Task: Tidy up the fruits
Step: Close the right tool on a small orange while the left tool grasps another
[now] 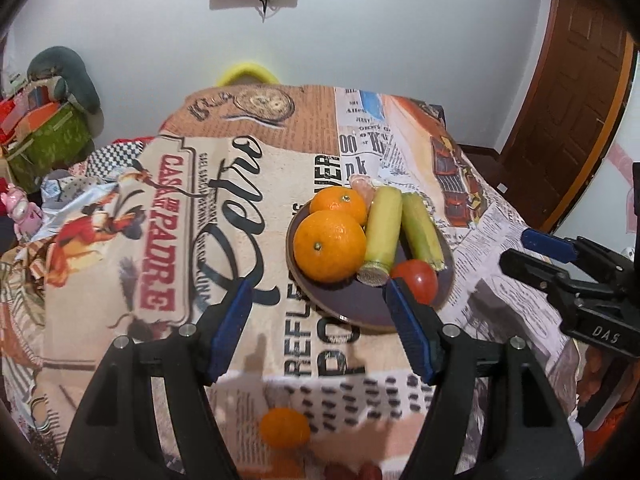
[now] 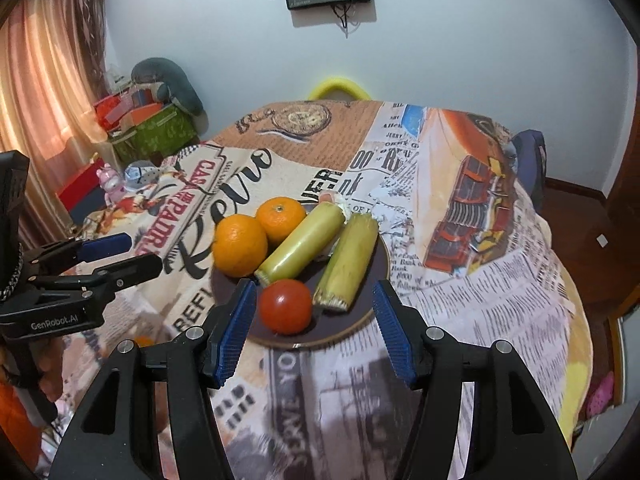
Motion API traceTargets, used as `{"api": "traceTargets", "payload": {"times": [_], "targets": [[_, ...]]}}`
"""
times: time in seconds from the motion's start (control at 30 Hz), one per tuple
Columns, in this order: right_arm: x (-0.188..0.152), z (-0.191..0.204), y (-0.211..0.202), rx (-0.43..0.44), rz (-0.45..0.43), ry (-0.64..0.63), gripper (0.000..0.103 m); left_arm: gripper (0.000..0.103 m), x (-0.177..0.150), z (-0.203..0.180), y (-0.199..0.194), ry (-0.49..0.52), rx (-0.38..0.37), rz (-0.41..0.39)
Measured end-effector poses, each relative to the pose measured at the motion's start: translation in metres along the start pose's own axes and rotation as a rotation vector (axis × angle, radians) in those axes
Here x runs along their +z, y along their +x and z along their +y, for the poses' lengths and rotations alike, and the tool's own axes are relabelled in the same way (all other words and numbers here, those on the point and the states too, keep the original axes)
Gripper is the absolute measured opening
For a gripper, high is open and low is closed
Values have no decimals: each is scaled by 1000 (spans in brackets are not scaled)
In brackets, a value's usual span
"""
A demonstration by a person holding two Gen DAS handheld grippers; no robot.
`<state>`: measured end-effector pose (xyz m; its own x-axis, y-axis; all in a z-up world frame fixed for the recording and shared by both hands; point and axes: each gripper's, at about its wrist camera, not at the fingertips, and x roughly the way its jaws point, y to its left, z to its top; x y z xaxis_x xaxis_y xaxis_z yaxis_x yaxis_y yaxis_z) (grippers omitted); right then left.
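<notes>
A dark round plate (image 1: 352,300) (image 2: 362,312) on the printed tablecloth holds two oranges (image 1: 330,246) (image 2: 239,245), two pale green corn cobs (image 1: 382,232) (image 2: 347,261) and a red tomato (image 1: 418,278) (image 2: 285,306). A small orange (image 1: 284,427) lies loose on the cloth near the front edge. My left gripper (image 1: 320,332) hangs open above the cloth just left of the plate, with nothing between its pads. My right gripper (image 2: 312,330) is open above the plate's near rim; the tomato lies beyond its fingertips, untouched.
A pale peeled piece (image 1: 360,184) lies at the plate's far edge. Small red pieces (image 1: 352,471) show blurred at the table's front edge. A yellow chair back (image 2: 338,87) stands behind the table. Boxes and toys (image 2: 152,128) crowd the left; a wooden door (image 1: 580,92) is right.
</notes>
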<state>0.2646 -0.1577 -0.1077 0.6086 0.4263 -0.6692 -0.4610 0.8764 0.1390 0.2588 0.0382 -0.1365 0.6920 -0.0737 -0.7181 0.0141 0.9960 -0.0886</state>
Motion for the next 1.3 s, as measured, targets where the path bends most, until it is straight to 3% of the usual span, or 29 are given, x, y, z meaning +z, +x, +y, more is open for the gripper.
{"api": "traceTargets", "payload": {"times": [0.2, 0.4, 0.9, 1.0, 1.07, 1.3], "targets": [[-16, 8, -29, -12, -6, 8, 57, 69, -21, 1, -34, 2, 17, -14], [-45, 15, -38, -29, 46, 13, 57, 69, -49, 5, -52, -18, 26, 2], [-117, 1, -12, -20, 239, 120, 57, 69, -94, 21, -39, -37, 62, 54], [-127, -1, -3, -12, 273, 134, 48, 69, -99, 24, -30, -40, 61, 73], [-130, -2, 2, -1, 291, 137, 35, 69, -101, 25, -25, -41, 59, 83], [-124, -3, -2, -2, 249, 133, 32, 69, -101, 29, -6, -51, 46, 115]]}}
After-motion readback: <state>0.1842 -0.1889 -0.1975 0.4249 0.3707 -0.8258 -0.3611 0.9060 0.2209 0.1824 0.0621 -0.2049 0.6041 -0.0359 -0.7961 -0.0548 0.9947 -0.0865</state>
